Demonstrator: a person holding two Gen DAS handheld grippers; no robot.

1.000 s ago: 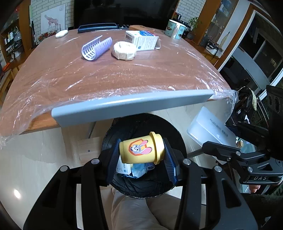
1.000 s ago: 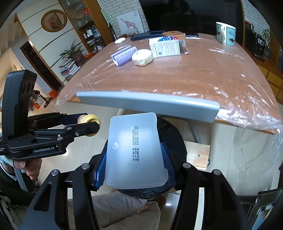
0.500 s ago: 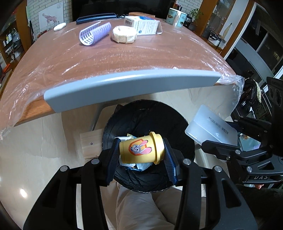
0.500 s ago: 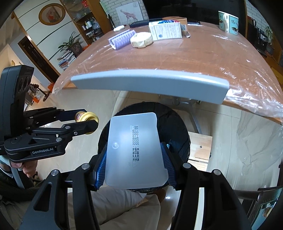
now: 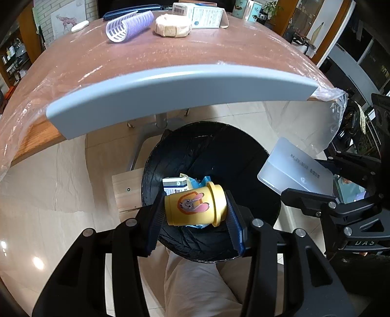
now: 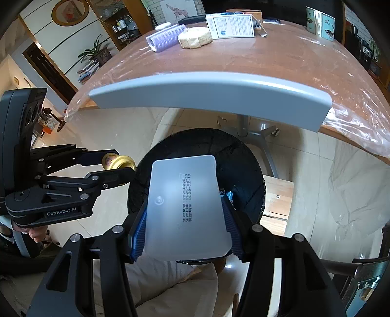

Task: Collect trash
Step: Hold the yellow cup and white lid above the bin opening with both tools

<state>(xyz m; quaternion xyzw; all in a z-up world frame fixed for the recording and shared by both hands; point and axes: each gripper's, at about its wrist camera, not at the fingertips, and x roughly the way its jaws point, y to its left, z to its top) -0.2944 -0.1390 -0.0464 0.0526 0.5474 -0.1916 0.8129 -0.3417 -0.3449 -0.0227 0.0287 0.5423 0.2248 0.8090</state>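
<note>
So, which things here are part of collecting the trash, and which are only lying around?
In the job:
- yellow plastic cup with a rabbit picture, in the left gripper
- frosted white plastic lid, in the right gripper
- black-lined round trash bin

Lying about:
- purple hair roller
- round beige tape roll
- white printed carton

the left tool (image 5: 196, 212) grips a yellow cup (image 5: 195, 207) lying sideways above the black bin (image 5: 219, 156). a box (image 5: 175, 184) lies inside the bin. at right, the right tool (image 5: 287, 192) holds a white lid (image 5: 296, 168).
</note>
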